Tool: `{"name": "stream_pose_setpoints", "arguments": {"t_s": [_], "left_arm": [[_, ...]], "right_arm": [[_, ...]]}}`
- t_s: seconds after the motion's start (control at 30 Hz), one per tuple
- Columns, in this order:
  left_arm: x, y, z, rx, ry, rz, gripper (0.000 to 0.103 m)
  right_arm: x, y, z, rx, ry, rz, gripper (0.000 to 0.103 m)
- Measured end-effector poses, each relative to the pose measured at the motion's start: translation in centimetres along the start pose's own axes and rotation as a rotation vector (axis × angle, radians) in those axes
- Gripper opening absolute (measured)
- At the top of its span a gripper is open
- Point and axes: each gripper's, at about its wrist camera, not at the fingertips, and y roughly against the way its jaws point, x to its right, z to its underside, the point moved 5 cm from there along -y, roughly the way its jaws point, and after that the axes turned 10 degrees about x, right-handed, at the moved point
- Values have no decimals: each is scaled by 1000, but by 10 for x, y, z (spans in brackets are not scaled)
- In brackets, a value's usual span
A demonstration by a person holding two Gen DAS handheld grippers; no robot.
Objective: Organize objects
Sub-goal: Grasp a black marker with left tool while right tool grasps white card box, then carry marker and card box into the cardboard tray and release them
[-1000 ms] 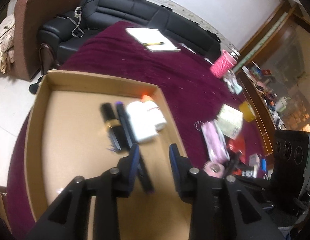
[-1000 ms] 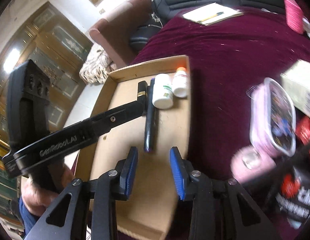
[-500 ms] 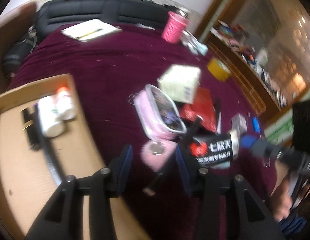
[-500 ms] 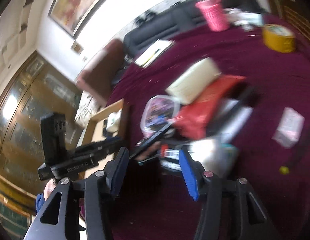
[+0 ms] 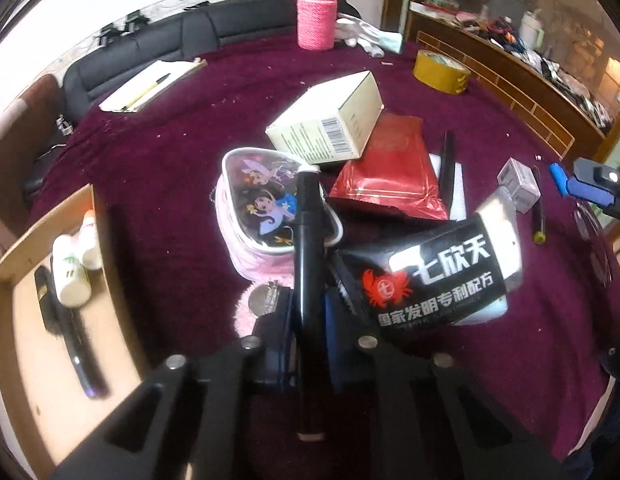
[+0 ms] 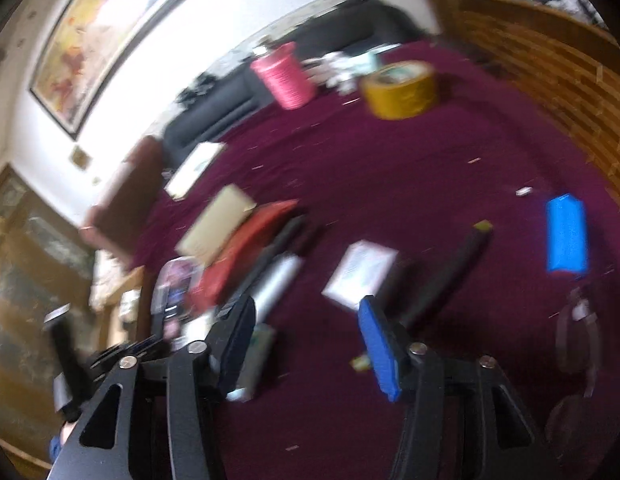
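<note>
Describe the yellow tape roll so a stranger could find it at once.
On the maroon tablecloth, look to the far side, right of the pink woven jar. The yellow tape roll lies flat there, alone; it is the only yellow ring.

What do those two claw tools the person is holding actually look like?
Both are black. The left gripper and the right gripper each have two angular arms with triangular cut-outs and round silver bolts at the joints. The fingers end in flat blue pads. A bit of blue sleeve shows at the picture's edge.
</note>
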Motion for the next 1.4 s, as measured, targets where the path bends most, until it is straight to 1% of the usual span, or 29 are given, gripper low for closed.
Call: {"name": "stream_pose_setpoints", "arguments": {"t_s": [0.07,0.1,0.13,0.17,0.23,0.37,0.43,0.47,0.53,0.57,0.6,0.7,0.8,0.83,0.9,0.97,1.03,1.13,1.17,1.23,1.33,1.4], "left_arm": [[4,7,6,27,40,9,14],[6,9,8,37,47,8,14],[9,12,11,50,57,15,14],[10,13,15,56,74,26,14],[12,12,20,56,104,38,14],[10,9,22,66,118,23,14],[10,8,21,63,121,19,14],[10,8,20,65,124,10,15],[12,5,19,66,100,-15,16],[11,5,19,75,111,-12,16],[10,6,19,85,120,-6,16],[5,8,22,109,159,14,15],[-1,13,26,119,216,63,15],[-1,14,27,117,222,65,15],[-1,16,29,118,221,64,15],[0,17,31,108,209,52,15],[4,16,30,100,173,32,15],[9,15,30,94,141,13,15],[11,14,30,90,120,-3,16],[14,14,30,89,115,-19,19],[14,15,32,106,92,-56,15],[13,17,34,118,95,-57,15]], "right_arm": [[8,-7,-5,6,13,60,65],[9,-11,-7,7,27,83,68],[10,-20,-7,-11,59,129,68],[10,-27,-5,-32,71,153,69],[11,-43,-3,-52,77,181,69],[14,-65,4,-69,128,298,67],[18,-71,8,-65,141,336,58],[22,-74,11,-77,140,349,43],[24,-73,13,-73,146,347,42],[26,-71,13,-70,135,336,42],[27,-66,14,-64,114,308,42],[26,-52,14,-39,100,279,42],[17,-38,16,-19,89,226,42],[11,-32,17,-7,87,197,42],[1,-25,17,4,93,169,42],[-10,-20,19,17,102,142,42],[-20,-15,22,26,110,117,42],[-36,-10,28,26,135,80,42],[-40,-10,30,22,143,71,42],[-48,-7,37,19,150,44,42],[-56,-5,42,15,165,23,42],[-59,-4,45,9,164,5,42]]}}
